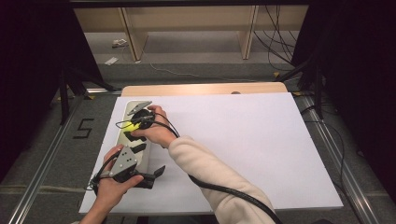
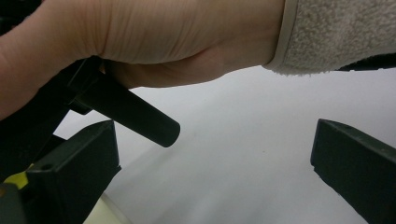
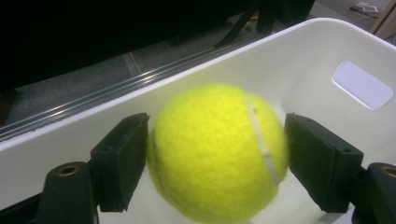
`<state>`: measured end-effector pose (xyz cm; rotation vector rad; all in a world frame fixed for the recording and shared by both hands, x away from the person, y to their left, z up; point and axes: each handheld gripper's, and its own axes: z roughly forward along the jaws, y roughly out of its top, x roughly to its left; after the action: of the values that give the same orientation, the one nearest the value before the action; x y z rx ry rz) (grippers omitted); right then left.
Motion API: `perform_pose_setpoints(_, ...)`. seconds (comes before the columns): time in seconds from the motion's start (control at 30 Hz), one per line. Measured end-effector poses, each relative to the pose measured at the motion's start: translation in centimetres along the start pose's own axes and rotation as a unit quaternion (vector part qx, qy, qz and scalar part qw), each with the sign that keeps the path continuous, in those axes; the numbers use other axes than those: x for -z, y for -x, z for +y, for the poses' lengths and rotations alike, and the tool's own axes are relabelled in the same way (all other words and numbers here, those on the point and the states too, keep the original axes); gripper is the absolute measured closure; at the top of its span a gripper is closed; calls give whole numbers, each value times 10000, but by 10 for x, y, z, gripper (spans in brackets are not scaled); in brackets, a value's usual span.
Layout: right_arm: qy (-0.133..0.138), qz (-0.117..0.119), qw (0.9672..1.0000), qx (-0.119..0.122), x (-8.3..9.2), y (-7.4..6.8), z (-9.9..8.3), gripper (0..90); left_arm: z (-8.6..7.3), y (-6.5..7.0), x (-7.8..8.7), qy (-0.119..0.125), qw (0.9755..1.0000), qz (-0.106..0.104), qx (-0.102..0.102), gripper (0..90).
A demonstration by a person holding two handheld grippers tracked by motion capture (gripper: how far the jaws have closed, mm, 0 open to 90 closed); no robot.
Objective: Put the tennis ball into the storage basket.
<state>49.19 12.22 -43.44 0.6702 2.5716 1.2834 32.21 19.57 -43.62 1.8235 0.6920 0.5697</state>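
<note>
While the right tool (image 3: pixel 215 158) reaches into the white bin (image 3: pixel 299 60), its two black jaws sit on either side of a yellow tennis ball (image 3: pixel 217 151), the left jaw against the felt and the right one at most a sliver off it, so they bracket the ball; whether they truly pinch it cannot be told. Seen from the right gripper view, the ball fills the lower middle of the frame, inside the bin with the pale wall and a rounded cut-out handle behind it at upper right. From the high view, the ball (image 1: pixel 134 125) shows as a yellow spot at centre left, under the right hand (image 1: pixel 156 133), with the bin (image 1: pixel 128 105) lying along the left edge of the white tabletop (image 1: pixel 243 140). At lower left of that view the left tool (image 1: pixel 156 176) rests low over the tabletop just beside the bin's near end, its jaws spread wide and holding nothing.
</note>
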Motion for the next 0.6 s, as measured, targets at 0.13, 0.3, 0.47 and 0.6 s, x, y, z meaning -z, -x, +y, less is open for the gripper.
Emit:
perform_pose_setpoints(0.13,109,-31,9999,-31,2,1,3,222,0,0,0,2,10000,-3,3,7)
perform_pose_setpoints(0.3,159,-21,9999,41,6,1,6,180,0,0,0,-1,10000,-5,3,7)
perform_pose_setpoints(0.47,211,-26,9998,45,11,1,7,172,0,0,0,1,10000,-1,4,7)
perform_pose_setpoints(0.6,293,-17,9996,56,16,2,9,173,0,0,0,0,10000,-5,5,7)
